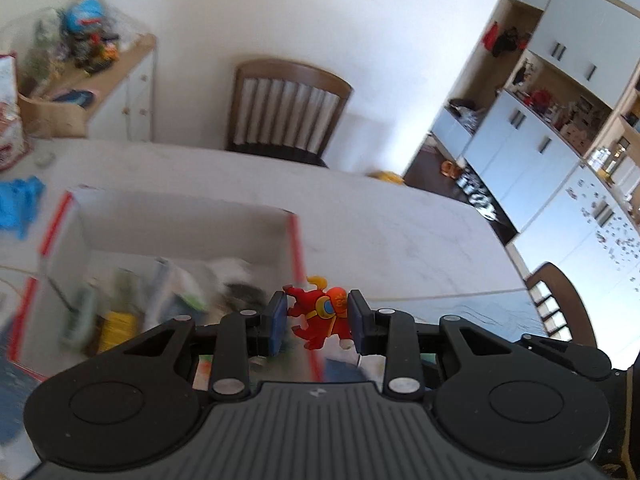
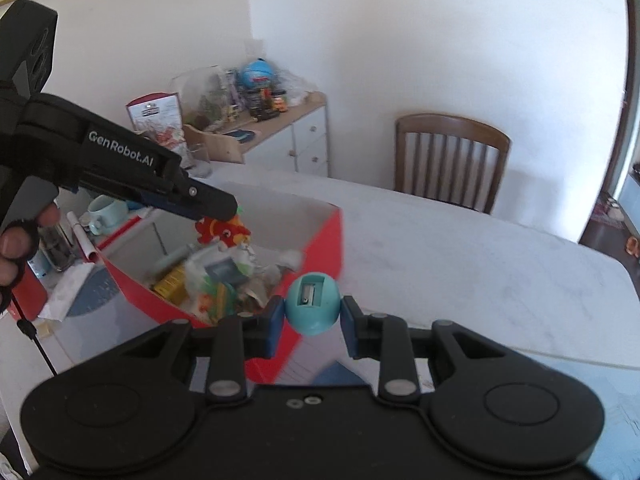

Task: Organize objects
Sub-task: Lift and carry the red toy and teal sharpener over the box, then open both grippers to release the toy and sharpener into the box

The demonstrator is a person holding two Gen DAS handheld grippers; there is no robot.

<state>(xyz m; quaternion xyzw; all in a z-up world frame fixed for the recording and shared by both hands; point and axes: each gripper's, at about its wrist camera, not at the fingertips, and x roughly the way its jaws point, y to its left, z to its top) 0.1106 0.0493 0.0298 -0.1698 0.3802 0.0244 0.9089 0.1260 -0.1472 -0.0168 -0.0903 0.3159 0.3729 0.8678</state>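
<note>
Gripping red figure (image 1: 320,314), teal sharpener (image 2: 313,303).

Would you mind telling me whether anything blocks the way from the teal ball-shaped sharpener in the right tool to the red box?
Nothing visible does. The teal ball-shaped sharpener is clamped in the right tool just beside the open red cardboard box, whose top is uncovered. The left tool, holding a red toy figure, hangs over the box's far side.

White walls, a wooden slat-back chair (image 1: 286,110) at upper centre, white cabinets (image 1: 532,140) at right, daylight throughout.
</note>
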